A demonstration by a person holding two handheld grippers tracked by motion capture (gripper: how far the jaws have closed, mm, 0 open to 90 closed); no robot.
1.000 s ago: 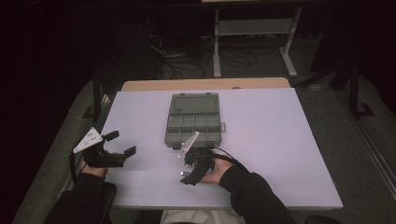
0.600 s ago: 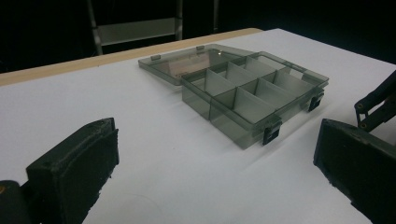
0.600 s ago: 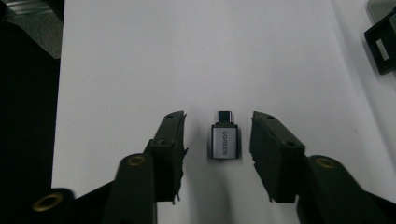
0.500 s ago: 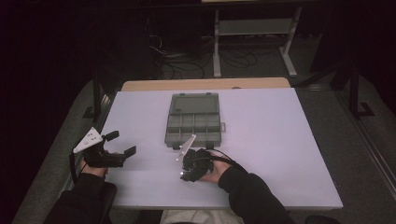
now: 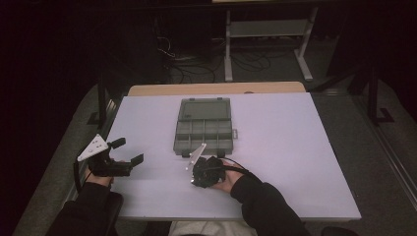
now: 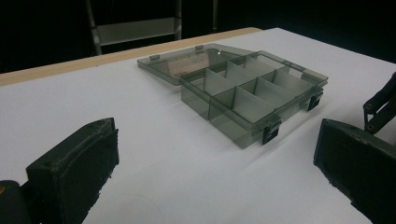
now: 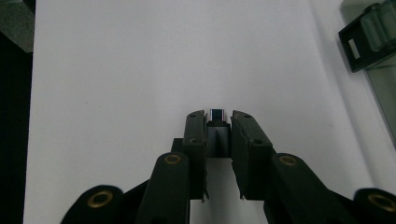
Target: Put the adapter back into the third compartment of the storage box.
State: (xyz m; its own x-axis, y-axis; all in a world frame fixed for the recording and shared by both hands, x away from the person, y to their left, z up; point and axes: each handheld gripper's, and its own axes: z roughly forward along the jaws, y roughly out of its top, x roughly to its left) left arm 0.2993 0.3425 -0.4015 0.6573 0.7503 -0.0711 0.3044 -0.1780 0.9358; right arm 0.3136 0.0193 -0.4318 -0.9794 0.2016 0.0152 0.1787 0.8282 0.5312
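Tabletop (image 5: 295, 162): white, wide, mostly bare; tan wooden strip along far edge.
Box (image 5: 204, 125): smoky clear plastic organizer, middle of tabletop toward far side; lid (image 6: 187, 60) swung fully open, lying flat behind it; tray split by dividers into small compartments, contents not discernible; two dark latches (image 6: 271, 132) on near edge.
Left gripper (image 5: 125, 151): over near left corner of tabletop, held in left hand (image 5: 98, 178), grey three-cornered plate on top; well apart from box, pointed toward it.
Left fingers (image 6: 77, 161): spread wide apart, nothing between, box seen through the gap.
Right gripper (image 5: 204, 169): just in front of box's near edge, held in right hand (image 5: 226, 179), dark sleeve behind.
Right fingers (image 7: 196, 140): drawn close together, clamped on a small dark block.
Block (image 7: 217, 114): small, dark with pale shiny end, pinched at fingertips above bare white tabletop; exact kind too small to tell.
Latch in right gripper view: upper right corner, beside the gripper.
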